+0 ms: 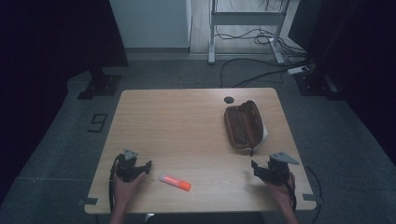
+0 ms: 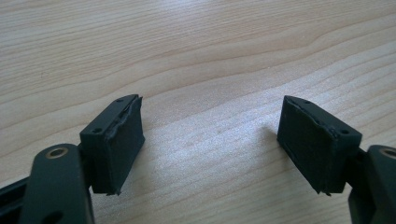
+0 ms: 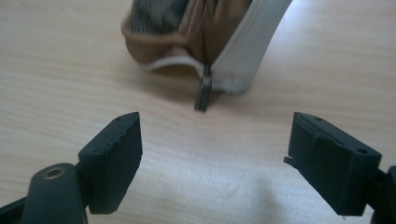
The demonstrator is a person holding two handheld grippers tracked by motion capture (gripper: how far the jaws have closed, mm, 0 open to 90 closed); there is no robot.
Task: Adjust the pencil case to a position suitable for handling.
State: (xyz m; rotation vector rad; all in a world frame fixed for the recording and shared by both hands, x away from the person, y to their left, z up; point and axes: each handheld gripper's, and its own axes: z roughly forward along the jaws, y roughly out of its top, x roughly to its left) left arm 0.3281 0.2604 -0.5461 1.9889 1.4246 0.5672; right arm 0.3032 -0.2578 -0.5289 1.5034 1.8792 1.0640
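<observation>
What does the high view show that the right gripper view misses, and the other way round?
High view alone: the orange and white marker pen lying on the table near the left gripper, and the grey floor around.

Right gripper view alone: a close look at the dark metal zip pull and this gripper's open jaws.

Both: the brown, white-edged zipped pencil case, the right gripper and the light wooden table.
</observation>
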